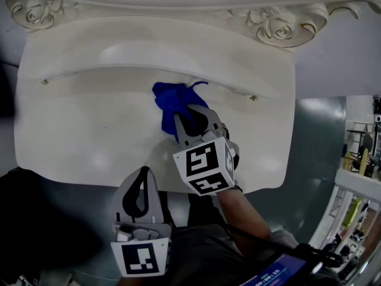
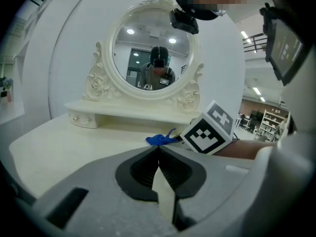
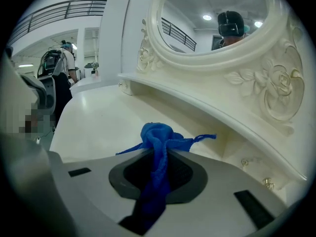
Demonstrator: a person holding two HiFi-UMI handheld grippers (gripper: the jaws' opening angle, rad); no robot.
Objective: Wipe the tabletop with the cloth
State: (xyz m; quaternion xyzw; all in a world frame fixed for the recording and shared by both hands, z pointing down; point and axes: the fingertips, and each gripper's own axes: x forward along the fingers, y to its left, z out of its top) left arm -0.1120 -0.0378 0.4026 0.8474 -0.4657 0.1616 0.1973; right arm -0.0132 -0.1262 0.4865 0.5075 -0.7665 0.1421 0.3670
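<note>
The right gripper [image 1: 189,123] reaches far, tilted down, jaws clamped on a cloth [image 1: 169,100]; the left gripper [image 1: 143,177] hangs nearer, jaws together.

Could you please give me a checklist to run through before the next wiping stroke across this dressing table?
1. Grip: ok. The right gripper is shut on the crumpled blue cloth.
2. Contact: ok, as far as it shows. The cloth's bunched end appears to rest on the glossy cream tabletop.
3. Cloth spread: not ok. It is wadded, so each pass would likely cover only a narrow strip.
4. Room ahead: not ok for pushing away. The raised back ledge lies just beyond the cloth.
5. Other hand: ok. The left gripper is shut and empty, and is held off the table's front edge.
</note>
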